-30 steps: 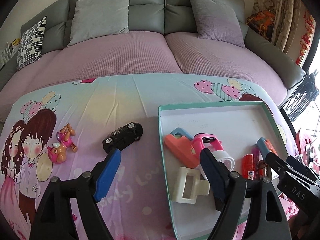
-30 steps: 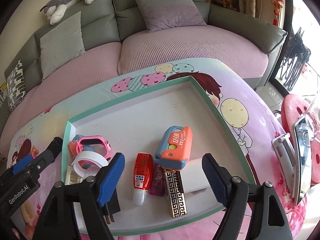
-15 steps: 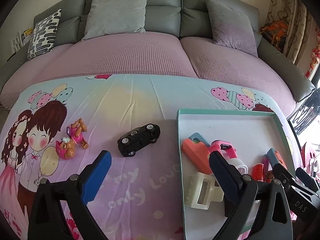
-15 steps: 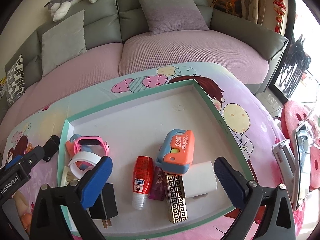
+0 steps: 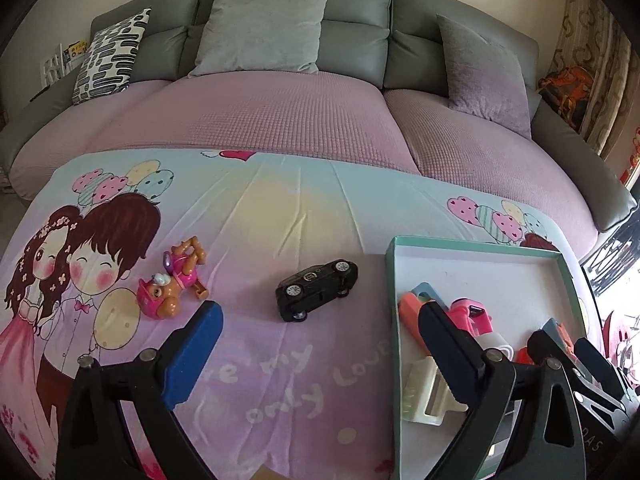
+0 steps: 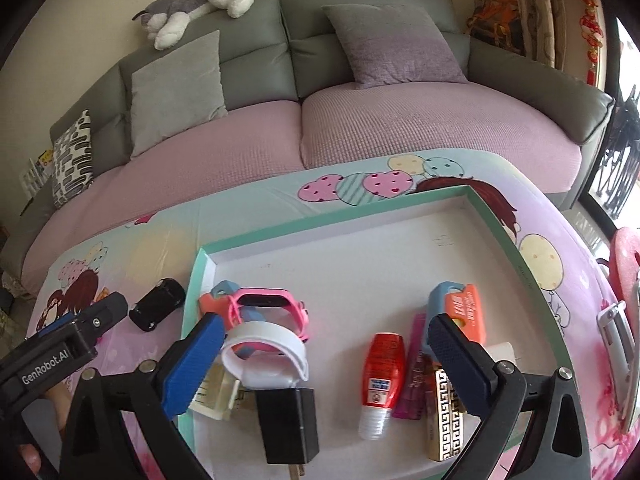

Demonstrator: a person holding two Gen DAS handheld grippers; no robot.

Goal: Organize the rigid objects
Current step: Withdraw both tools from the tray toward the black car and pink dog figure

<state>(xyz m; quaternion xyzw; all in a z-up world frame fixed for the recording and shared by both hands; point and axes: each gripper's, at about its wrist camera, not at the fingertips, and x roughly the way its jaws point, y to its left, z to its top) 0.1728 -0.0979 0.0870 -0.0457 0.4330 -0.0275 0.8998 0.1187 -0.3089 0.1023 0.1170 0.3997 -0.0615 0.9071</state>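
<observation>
Both claws are held spread wide, nothing gripped: left gripper (image 5: 316, 344), right gripper (image 6: 324, 346). Shallow teal-rimmed white tray (image 6: 496, 236), near edge: black plug adapter (image 6: 288, 424), red bottle (image 6: 380, 372), white band (image 6: 264, 354), pink watch (image 6: 264, 304). Outside the tray's left edge, black toy car (image 5: 316, 288) and pink toy pup (image 5: 172, 284) are seen on cartoon-print cloth (image 5: 280, 208). Grey sofa (image 5: 360, 40) behind.

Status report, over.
Left gripper and right gripper open, empty. Black toy car and pup figure outside tray. Nothing blocking.
</observation>
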